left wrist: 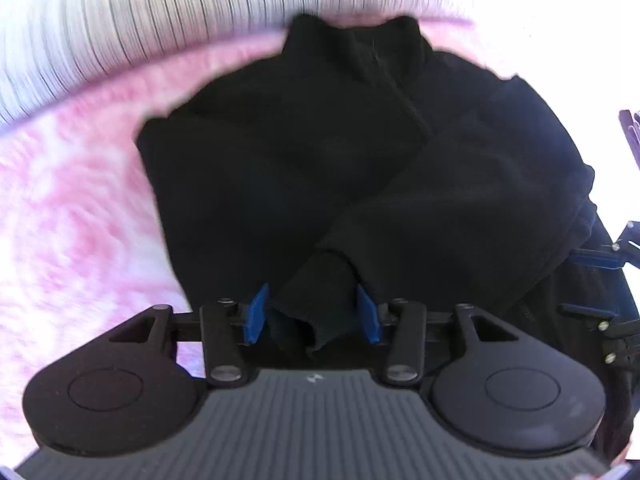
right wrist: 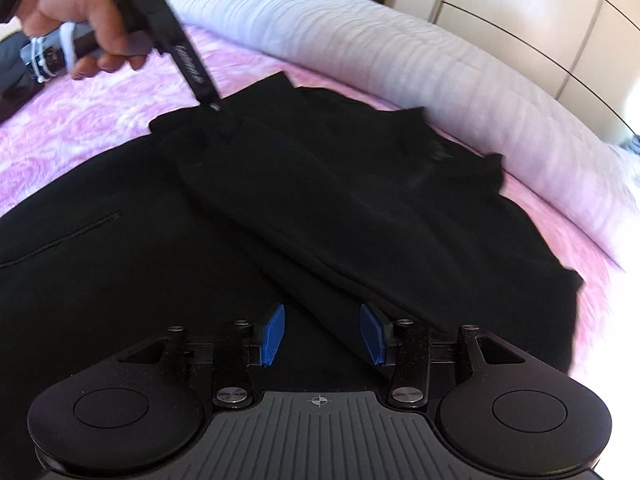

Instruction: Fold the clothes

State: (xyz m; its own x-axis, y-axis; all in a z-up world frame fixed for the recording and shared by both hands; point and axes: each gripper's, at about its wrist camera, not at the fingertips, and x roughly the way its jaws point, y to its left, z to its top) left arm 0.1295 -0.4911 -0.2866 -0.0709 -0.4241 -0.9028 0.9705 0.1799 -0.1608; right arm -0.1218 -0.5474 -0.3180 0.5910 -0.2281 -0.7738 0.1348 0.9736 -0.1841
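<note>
1. Left wrist view: a black fleece jacket [left wrist: 312, 152] lies spread on a bed covered with a pink patterned bedspread [left wrist: 72, 208]. The jacket fills the middle of the picture, its stand-up collar [left wrist: 356, 44] pointing away toward a white ribbed pillow [left wrist: 120, 20] along the top edge.
2. One sleeve [left wrist: 420, 208] is folded diagonally across the jacket's body, running from the upper right down to the lower middle. Its ribbed cuff [left wrist: 316, 312] ends between the two blue pads of the left gripper [left wrist: 313, 314].
3. The left gripper's pads stand apart on either side of the cuff; the picture is motion-blurred, so the pads seem not to press on the cloth, and the claw reads as released.
4. At the far right edge, black and blue parts of the right gripper [left wrist: 600, 264] show just beside the jacket.
5. Right wrist view: the same jacket covers most of the frame, with a zipped pocket [right wrist: 60, 240] at the left and the folded sleeve lying as a diagonal band across the middle.
6. The right gripper [right wrist: 322, 334] hovers over the dark cloth with its blue pads well apart and nothing clamped between them, so it is released.
7. At the upper left, a person's hand [right wrist: 76, 12] holds the left gripper's handle, whose tip reaches down to the jacket's far edge.
8. The pillow runs along the upper right; beyond it stands a pale panelled wardrobe [right wrist: 520, 8].
</note>
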